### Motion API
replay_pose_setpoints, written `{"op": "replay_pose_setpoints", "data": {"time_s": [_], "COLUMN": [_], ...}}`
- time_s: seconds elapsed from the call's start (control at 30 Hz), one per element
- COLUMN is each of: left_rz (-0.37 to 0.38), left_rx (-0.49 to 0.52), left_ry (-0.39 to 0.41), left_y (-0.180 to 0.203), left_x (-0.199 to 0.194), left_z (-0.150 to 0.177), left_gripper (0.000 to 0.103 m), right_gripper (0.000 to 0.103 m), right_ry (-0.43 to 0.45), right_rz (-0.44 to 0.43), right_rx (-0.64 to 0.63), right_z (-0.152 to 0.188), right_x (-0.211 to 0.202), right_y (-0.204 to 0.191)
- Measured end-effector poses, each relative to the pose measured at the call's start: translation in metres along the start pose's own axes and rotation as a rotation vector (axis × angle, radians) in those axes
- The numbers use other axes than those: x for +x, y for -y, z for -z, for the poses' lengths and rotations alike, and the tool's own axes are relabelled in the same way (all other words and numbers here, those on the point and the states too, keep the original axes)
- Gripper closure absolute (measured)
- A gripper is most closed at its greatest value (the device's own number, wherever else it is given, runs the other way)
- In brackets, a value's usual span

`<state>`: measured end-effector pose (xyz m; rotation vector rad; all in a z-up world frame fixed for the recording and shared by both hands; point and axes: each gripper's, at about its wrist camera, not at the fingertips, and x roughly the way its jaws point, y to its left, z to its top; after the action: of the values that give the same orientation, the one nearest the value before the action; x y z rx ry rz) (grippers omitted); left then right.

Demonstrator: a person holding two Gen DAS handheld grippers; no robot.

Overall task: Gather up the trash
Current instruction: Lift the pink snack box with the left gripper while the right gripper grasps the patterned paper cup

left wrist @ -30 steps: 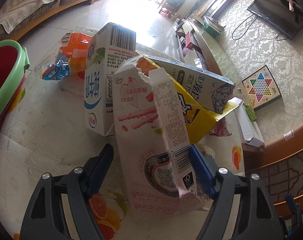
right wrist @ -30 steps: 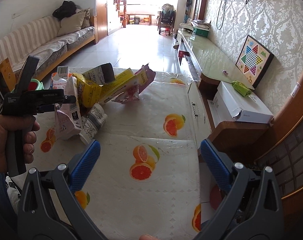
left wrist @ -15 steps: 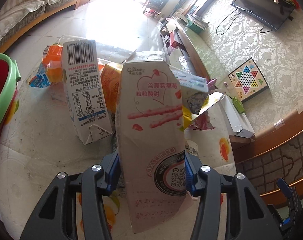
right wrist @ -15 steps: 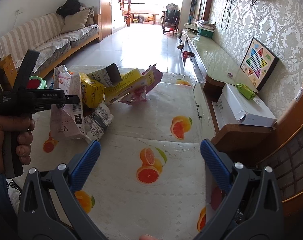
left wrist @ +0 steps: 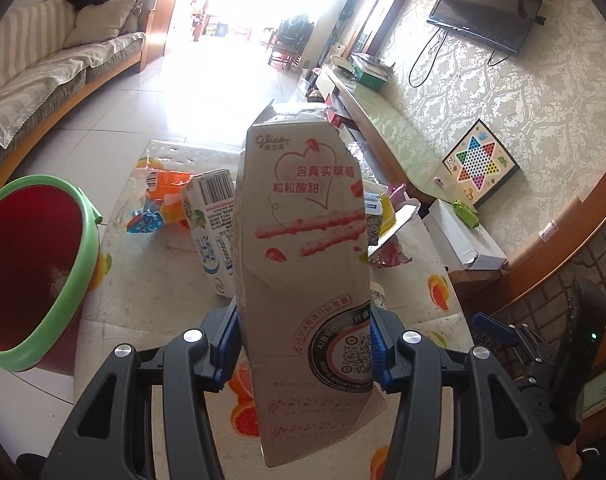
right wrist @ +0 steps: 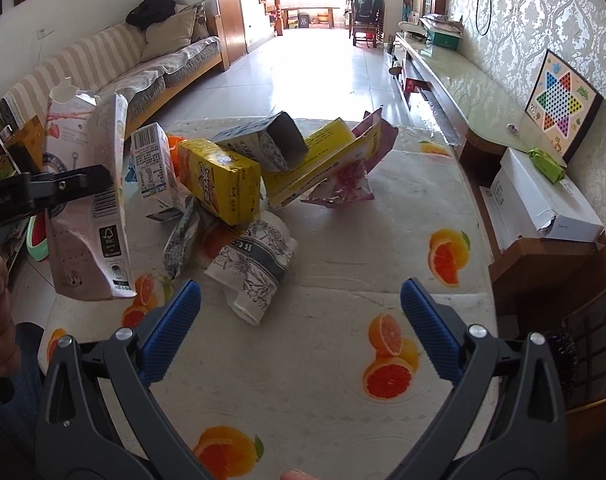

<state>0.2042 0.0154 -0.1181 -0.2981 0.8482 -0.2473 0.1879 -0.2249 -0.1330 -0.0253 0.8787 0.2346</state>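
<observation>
Left wrist view: left hand-held gripper (left wrist: 301, 354) clamps pink carton (left wrist: 303, 248), lifted clear of bench (left wrist: 407, 292), red bin (left wrist: 31, 272) left. Risk: crumpled carton slipping from pads, missing bin. Right hand-held gripper (right wrist: 301, 330) open, empty.

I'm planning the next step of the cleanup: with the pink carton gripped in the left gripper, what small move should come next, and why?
Probably swing the left gripper leftward over the red bin. Its pads are clamped on the pink carton, which hangs clear of the table, and the bin's open mouth sits just to the left.
</observation>
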Motion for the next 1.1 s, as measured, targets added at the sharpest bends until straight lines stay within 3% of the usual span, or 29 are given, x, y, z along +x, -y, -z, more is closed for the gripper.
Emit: {"op": "replay_pose_setpoints", "data": {"time_s": [0.37, 0.5, 0.63, 0.8, 1.1], "left_rz": [-0.027, -0.033, -0.028, -0.016, -0.014], "left_rx": [-0.001, -0.008, -0.019, -0.014, -0.007], "left_ry": [0.029, 0.039, 0.048, 0.059, 0.076], "left_y": [-0.027, -0.038, -0.044, -0.046, -0.050], "left_x": [-0.038, -0.048, -0.054, -0.059, -0.066], "left_z": [0.019, 0.020, 0.021, 0.023, 0.027], "left_gripper": [0.054, 0.054, 0.054, 0.054, 0.054], "right_gripper": [0.007, 0.024, 0.032, 0.065, 0.067], "right_ry": [-0.096, -0.134, -0.169, -0.164, -0.134], "right_rz": [-0.023, -0.013, -0.023, -0.063, -0.075], "right_rx": [0.107, 0.145, 0.169, 0.161, 0.085], "right_z": [-0.019, -0.018, -0.015, -0.010, -0.013], "right_x": [0.072, 0.087, 0.099, 0.097, 0.065], "right_y": [-0.011, -0.007, -0.004, -0.008, -0.026]}}
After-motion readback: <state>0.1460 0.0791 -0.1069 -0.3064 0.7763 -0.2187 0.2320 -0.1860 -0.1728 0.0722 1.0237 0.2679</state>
